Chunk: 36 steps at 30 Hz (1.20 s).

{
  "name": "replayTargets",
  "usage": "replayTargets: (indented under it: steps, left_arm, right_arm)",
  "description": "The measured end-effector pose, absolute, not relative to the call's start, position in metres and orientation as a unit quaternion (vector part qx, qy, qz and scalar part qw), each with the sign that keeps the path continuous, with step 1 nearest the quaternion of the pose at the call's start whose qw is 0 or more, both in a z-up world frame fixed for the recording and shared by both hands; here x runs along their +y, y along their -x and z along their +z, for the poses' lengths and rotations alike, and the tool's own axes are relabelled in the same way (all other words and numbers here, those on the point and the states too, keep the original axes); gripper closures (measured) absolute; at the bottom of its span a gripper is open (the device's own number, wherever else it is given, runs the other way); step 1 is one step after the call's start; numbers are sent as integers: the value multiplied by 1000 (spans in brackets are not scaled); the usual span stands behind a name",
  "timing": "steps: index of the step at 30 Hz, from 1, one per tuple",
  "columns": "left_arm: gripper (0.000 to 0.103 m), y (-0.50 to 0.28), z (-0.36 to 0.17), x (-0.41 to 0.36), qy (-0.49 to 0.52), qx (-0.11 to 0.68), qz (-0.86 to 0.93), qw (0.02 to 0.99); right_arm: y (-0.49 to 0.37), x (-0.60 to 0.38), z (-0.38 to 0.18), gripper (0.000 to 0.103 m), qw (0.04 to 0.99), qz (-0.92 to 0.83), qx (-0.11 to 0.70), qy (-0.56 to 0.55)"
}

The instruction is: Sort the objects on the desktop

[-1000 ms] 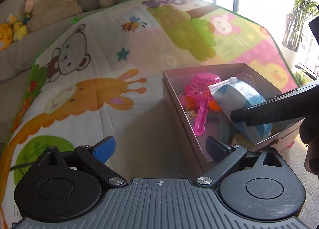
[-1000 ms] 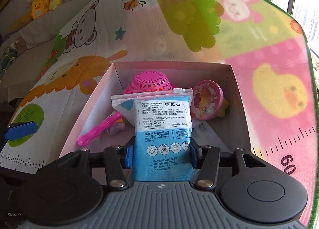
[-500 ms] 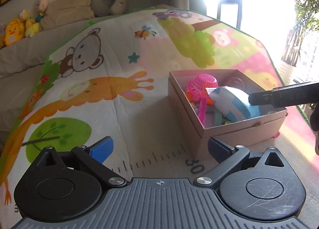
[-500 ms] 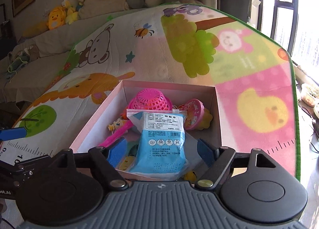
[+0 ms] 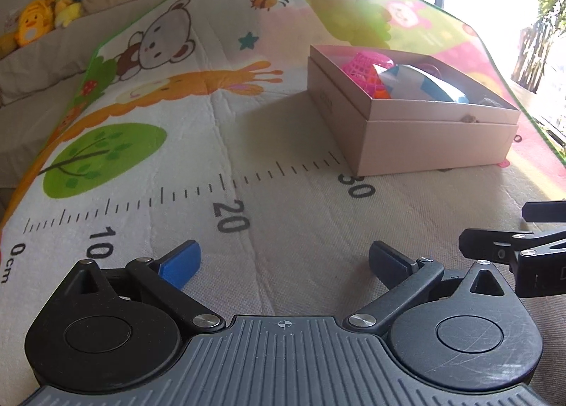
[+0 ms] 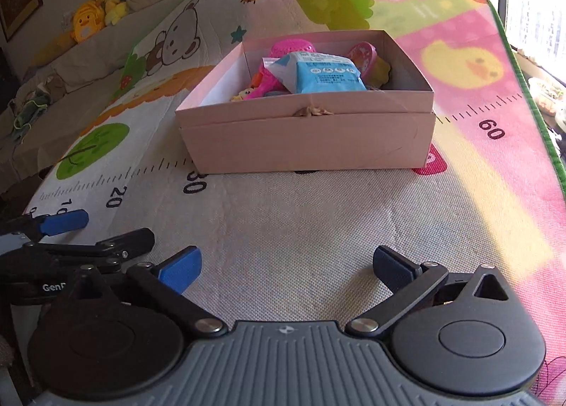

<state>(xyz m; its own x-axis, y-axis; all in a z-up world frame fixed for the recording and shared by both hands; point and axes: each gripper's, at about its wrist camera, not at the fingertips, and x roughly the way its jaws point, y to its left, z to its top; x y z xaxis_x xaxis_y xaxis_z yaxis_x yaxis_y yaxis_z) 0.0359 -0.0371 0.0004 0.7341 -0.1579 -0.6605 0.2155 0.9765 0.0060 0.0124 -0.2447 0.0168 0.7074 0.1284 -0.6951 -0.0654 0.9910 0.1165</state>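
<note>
A pink cardboard box (image 6: pixel 307 137) (image 5: pixel 424 137) stands on the play mat. Inside it lie a blue packet (image 6: pixel 327 75) (image 5: pixel 421 82), a pink mesh basket (image 6: pixel 292 47) (image 5: pixel 366 66) and several small pink and yellow toys. My right gripper (image 6: pixel 286 266) hovers over bare mat in front of the box, its jaws still opening wide with nothing between them. My left gripper (image 5: pixel 284 261) is open over the ruler marks, left of the box and also holding nothing. Each gripper's fingers show at the edge of the other's view.
The cartoon play mat (image 5: pixel 169 116) covers the surface, with a printed ruler along its near side. Plush toys (image 6: pixel 85 22) and cushions line the back left. Bright windows and plants stand to the right, past the mat's green edge (image 6: pixel 544 116).
The right gripper let go of the blue packet, which now lies in the box, and opened wide. Both grippers drew back from the box toward the near side of the mat.
</note>
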Motion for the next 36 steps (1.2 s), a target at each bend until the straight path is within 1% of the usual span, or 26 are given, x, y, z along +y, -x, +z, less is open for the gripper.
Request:
replayTargets:
  steps: [2, 4, 8, 13, 36]
  left_arm:
    - [0, -37, 0, -37, -38, 351, -98, 930]
    - [0, -37, 0, -38, -38, 351, -97, 931]
    - [0, -37, 0, -37, -35, 350, -97, 931]
    - [0, -37, 0, -37, -34, 350, -97, 931]
    - [0, -36, 0, -35, -29, 350, -99, 931]
  right_arm:
    - [-17, -236, 13, 0, 925, 28, 379, -4]
    - [-25, -235, 9, 0, 926, 11, 377, 6]
    - [-36, -243, 6, 0, 931, 9, 364, -1]
    - [-29, -240, 3, 0, 939, -2, 344, 2]
    - [-29, -242, 2, 0, 939, -1, 344, -3]
